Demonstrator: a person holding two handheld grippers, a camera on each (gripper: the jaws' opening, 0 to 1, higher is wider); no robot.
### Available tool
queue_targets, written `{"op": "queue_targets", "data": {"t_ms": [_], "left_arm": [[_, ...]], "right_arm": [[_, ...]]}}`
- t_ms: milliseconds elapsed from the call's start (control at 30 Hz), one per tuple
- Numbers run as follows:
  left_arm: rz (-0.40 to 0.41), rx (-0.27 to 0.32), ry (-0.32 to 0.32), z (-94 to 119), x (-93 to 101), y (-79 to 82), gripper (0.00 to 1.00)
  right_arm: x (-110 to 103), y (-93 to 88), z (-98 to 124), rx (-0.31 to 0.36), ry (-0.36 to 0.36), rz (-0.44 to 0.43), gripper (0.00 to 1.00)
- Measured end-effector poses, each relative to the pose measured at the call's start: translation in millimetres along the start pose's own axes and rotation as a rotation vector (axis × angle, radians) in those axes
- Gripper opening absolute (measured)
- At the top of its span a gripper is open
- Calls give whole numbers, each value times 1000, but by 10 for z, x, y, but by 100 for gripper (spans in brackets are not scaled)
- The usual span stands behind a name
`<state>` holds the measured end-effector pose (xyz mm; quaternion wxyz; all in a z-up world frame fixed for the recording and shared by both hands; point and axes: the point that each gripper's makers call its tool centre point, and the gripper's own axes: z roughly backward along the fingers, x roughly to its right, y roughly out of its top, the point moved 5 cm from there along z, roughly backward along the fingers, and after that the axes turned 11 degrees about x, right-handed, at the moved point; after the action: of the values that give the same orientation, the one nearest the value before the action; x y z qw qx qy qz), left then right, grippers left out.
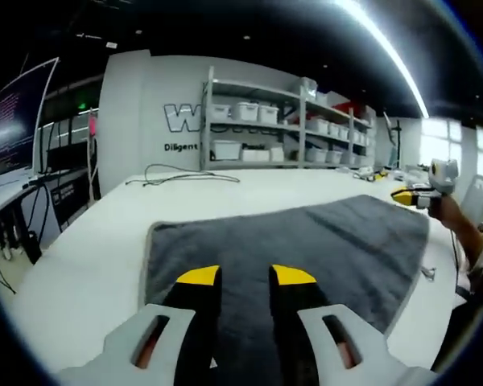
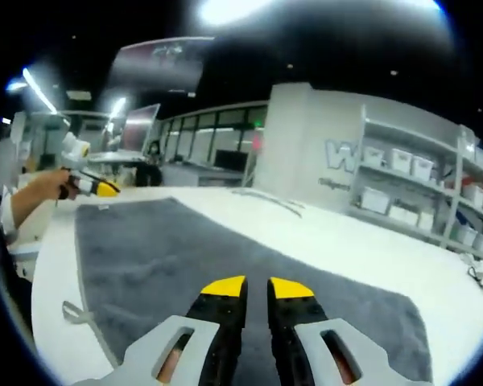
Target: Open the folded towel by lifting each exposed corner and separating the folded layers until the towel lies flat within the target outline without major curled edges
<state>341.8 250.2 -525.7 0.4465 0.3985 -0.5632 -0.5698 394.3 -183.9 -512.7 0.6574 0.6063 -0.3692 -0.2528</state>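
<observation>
Towel [image 1: 306, 241], grey, is spread flat on a white counter [image 1: 88, 265]; shelving [image 1: 282, 121] with bins is seen at twelve o'clock. Left gripper [image 1: 245, 277] and right gripper [image 2: 258, 288] jaws are held slightly parted, apparently gripping nothing.

- Dark grey towel [image 1: 306, 249], plain, no pattern, with a slightly paler edge band (same grey in the right gripper view [image 2: 185, 257]).
- White table [image 1: 80, 273], bare and glossy; white again at [image 2: 322, 233].
- Left gripper [image 1: 245, 277]: yellow tips, black fingers, light grey body lower down.
- Right gripper [image 2: 258, 288]: same yellow, black and grey scheme.
- Pale grey wall [image 1: 137, 104] with outlined white letters and small black print below.
- Grey shelves [image 1: 290, 121] carrying white bins (one red item near the top).
- Dark screen [image 1: 16, 121] with faint purple and pink text lines.
</observation>
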Motion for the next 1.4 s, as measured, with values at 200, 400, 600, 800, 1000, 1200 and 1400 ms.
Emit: {"op": "queue_targets", "data": {"t_ms": [200, 400, 600, 800, 1000, 1200, 1400], "left_arm": [[-25, -8, -4, 68, 52, -41, 23], [-36, -20, -7, 112, 96, -107, 23], [-55, -27, -4, 140, 108, -114, 23], [-67, -38, 1, 140, 123, -150, 23], [-66, -44, -11, 176, 162, -227, 23], [-54, -80, -24, 254, 134, -362, 24], [-58, -55, -20, 331, 54, -363, 24]], "right_arm": [[238, -29, 215, -13, -67, 13, 7], [420, -102, 460, -21, -137, -2, 6], [663, -249, 781, -43, -222, -18, 6], [858, -328, 1034, -75, -271, -21, 6], [955, -342, 1201, -115, -302, -1, 6], [1027, -428, 1386, -195, -304, 9, 8], [1038, -547, 1557, -238, -292, -26, 15]]}}
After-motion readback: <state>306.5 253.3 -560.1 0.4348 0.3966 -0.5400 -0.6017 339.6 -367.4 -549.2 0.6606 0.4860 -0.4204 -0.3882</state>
